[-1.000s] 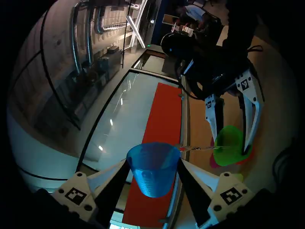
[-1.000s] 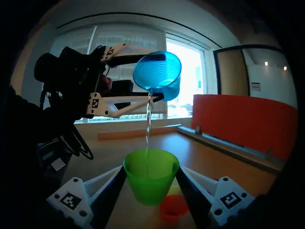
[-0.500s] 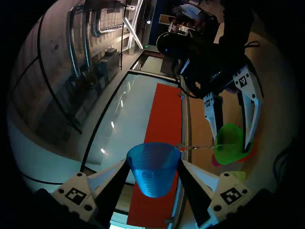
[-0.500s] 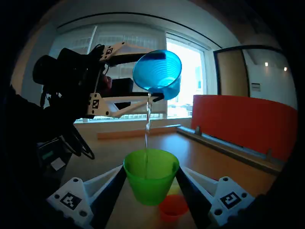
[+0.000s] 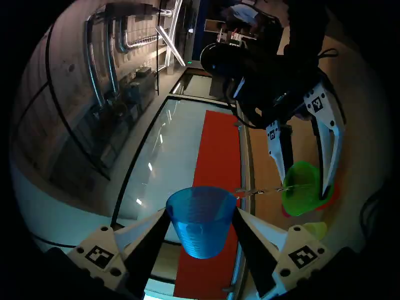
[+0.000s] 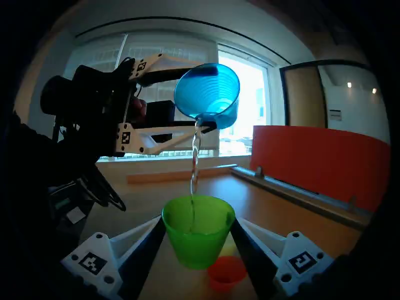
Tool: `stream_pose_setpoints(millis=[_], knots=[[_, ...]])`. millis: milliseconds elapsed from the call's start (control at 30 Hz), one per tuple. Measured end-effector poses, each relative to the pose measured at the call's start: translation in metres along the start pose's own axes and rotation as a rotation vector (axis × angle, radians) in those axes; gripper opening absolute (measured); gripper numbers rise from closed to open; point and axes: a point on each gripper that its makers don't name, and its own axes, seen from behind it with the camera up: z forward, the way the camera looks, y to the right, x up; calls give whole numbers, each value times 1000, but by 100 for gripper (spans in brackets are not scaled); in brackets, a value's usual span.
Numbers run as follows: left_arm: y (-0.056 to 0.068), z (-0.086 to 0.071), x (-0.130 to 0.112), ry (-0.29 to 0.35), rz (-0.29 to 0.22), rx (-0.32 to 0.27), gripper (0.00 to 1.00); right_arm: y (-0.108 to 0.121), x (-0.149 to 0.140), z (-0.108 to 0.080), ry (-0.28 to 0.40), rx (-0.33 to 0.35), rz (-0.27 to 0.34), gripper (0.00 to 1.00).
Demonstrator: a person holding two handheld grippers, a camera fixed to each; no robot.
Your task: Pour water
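In the right gripper view, the right gripper is clamping both of its fingers against the sides of an upright green cup, which is sitting nearest the camera with its mouth open upward. Just below and behind the cup's base, a small orange cup is standing on the wooden tabletop, and a pale yellow thing is peeking out beside it, too hidden to tell what it is. A thin stream of water is falling straight into the green cup and reaching its inside. Above, the blue cup is tipping hard toward the camera, and the water is leaving its lower lip. The left gripper is gripping that blue cup with one finger over it and one under it, both pressing on its wall. A hand is showing behind those fingers. Farther off, a red partition is standing along one edge of the tabletop, and bright windows are glowing beyond the opposite far edge.
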Motion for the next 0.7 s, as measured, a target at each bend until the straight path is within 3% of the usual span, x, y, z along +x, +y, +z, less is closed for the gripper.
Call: stream_pose_setpoints(millis=[700], knots=[[-3,2,1,-1,70,16,85,-1,2,-1,7,-1,0,90]])
